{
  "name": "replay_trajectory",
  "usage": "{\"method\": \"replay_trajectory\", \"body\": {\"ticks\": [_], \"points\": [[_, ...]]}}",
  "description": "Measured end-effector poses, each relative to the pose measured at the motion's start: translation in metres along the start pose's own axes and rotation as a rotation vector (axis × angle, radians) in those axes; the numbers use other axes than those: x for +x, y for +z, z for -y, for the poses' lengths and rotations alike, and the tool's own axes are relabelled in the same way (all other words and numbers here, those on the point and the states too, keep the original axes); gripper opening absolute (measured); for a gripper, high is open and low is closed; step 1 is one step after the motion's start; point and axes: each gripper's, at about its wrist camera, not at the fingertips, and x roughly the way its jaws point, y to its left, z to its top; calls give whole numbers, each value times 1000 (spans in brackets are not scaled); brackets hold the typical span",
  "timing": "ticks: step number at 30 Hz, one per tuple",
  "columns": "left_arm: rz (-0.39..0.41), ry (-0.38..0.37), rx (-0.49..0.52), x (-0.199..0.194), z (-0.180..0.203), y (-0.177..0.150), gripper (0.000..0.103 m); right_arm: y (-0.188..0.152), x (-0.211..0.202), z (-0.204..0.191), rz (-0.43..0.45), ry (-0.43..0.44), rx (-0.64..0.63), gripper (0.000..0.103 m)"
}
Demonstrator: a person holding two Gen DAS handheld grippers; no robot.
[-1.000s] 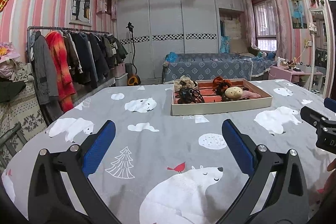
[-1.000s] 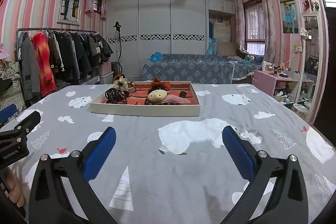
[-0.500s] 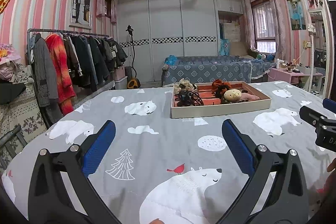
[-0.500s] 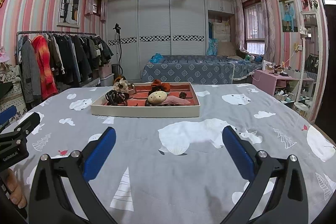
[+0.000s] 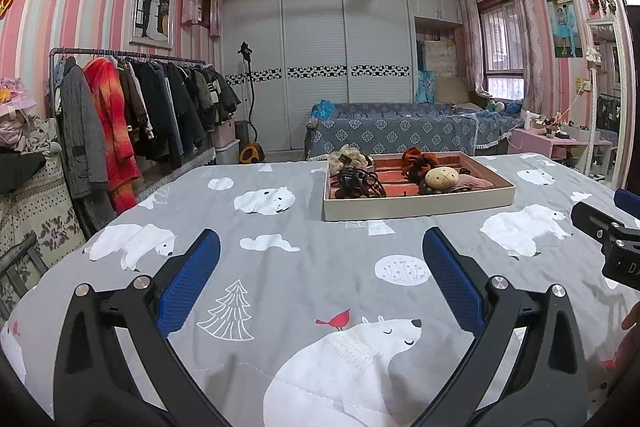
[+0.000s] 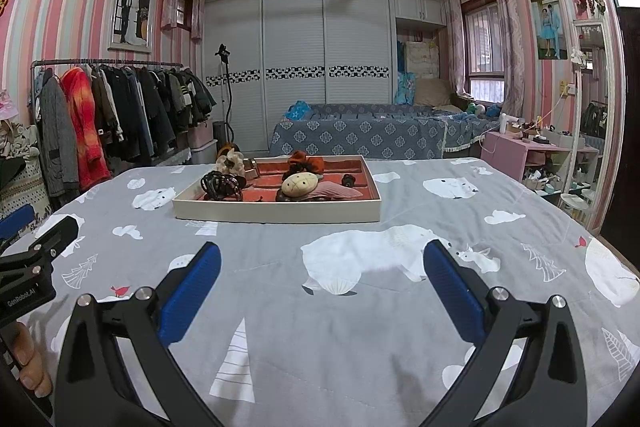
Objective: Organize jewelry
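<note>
The jewelry tray [image 5: 418, 205] is sitting toward the far side of the bear-print cloth [image 5: 304, 267], holding a black hair claw [image 5: 358, 181], a rust scrunchie [image 5: 418, 159] and a round beige piece [image 5: 441, 176]. Nearer, the left gripper [image 5: 320, 275] and right gripper [image 6: 322, 277] are hovering spread wide, holding nothing.

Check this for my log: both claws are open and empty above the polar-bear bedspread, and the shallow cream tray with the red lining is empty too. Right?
Not quite. The shallow cream tray with the red lining is not empty: the right wrist view shows hair accessories in it, among them a black hair claw clip. The left claw and right claw are indeed open and empty above the polar-bear bedspread.
</note>
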Motion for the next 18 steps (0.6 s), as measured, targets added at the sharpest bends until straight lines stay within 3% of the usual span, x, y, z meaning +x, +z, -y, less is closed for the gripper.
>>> {"method": "replay_trajectory", "body": {"ticks": [18], "points": [[-1,-1,-4,1,0,0,98,0,0,0,-3,-2,1,99]]}}
